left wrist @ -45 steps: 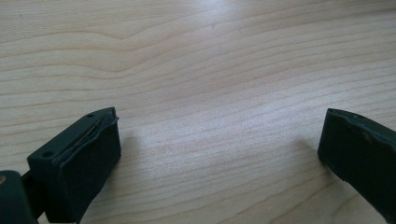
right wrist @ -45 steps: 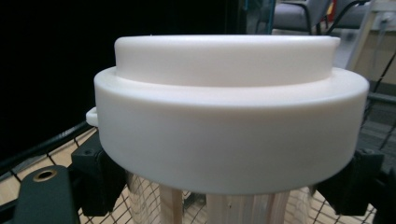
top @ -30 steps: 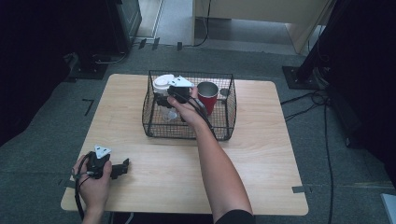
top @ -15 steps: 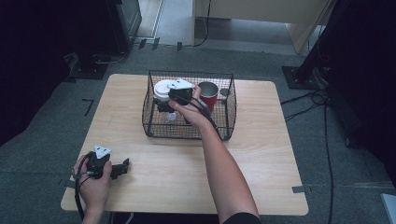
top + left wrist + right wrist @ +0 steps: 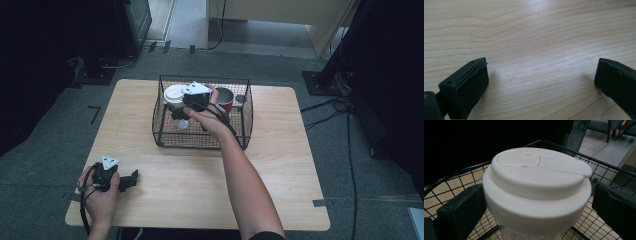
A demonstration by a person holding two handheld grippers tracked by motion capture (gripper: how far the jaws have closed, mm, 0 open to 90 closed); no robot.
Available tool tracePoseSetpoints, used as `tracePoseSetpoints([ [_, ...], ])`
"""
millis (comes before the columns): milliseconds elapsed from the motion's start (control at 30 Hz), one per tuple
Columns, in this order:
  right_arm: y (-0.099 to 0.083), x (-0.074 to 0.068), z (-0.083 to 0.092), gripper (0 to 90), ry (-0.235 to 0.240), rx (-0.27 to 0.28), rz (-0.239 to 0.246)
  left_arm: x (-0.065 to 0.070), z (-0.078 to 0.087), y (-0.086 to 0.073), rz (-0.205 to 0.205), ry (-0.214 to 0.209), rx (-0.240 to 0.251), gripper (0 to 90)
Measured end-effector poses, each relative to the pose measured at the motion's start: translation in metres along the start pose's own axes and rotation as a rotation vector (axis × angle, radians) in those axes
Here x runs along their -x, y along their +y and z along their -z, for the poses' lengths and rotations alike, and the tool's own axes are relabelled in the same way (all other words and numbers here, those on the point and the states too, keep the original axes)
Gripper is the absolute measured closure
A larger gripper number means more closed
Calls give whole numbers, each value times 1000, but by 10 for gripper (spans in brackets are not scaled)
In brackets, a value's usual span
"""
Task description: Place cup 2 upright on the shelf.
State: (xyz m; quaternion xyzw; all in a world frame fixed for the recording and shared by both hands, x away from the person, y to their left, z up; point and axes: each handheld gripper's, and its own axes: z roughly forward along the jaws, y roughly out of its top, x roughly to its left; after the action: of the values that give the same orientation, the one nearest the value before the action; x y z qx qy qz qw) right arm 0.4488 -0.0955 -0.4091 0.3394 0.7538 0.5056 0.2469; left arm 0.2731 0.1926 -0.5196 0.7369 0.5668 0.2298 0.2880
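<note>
1. The right claw (image 5: 181, 111) reaches into the wire basket (image 5: 244, 125) from the near side. Its jaws stand wide on either side of a white-lidded cup (image 5: 536, 192), and they have just been opening. In the right gripper view the left pad sits close against the lid's rim, while a small gap shows at the right pad. I judge the cup released, or about to be gripped, rather than clamped.

2. The white-lidded cup stands upright in the far-left part of the basket. Its body below the lid looks clear. Standing upright suits a grip across the lid from the sides, which is how the jaws are lined up.

3. A red cup (image 5: 225, 99) stands just right of the white lid, near the basket's far wall. A small grey round thing (image 5: 240, 99) lies beside it; I cannot tell what it is.

4. The basket rests on the far middle of the worktop (image 5: 290, 165). Its open top lets the hand come in from above.

5. The left claw (image 5: 131, 178) rests at the near-left of the worktop, well apart from the basket. Its jaws are spread with nothing between them, with bare wood (image 5: 536, 45) ahead. It seems parked out of the way so the right hand can work alone.
</note>
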Motion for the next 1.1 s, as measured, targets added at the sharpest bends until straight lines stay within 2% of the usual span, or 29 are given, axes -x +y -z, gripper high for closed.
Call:
tracePoseSetpoints([
  [400, 3, -3, 27, 0, 13, 24, 49, 0, 0, 0, 0, 0, 0, 0],
  [600, 2, -3, 42, 0, 9, 27, 63, 0, 0, 0, 0, 0, 0, 0],
  [667, 1, -4, 51, 0, -10, 28, 80, 0, 0, 0, 0, 0, 0, 0],
  [900, -9, -5, 73, 0, -27, 43, 52, 0, 0, 0, 3, 0, 2, 0],
  [1100, -14, -3, 92, 0, -44, 47, 51, 0, 0, 0, 3, 1, 3, 0],
])
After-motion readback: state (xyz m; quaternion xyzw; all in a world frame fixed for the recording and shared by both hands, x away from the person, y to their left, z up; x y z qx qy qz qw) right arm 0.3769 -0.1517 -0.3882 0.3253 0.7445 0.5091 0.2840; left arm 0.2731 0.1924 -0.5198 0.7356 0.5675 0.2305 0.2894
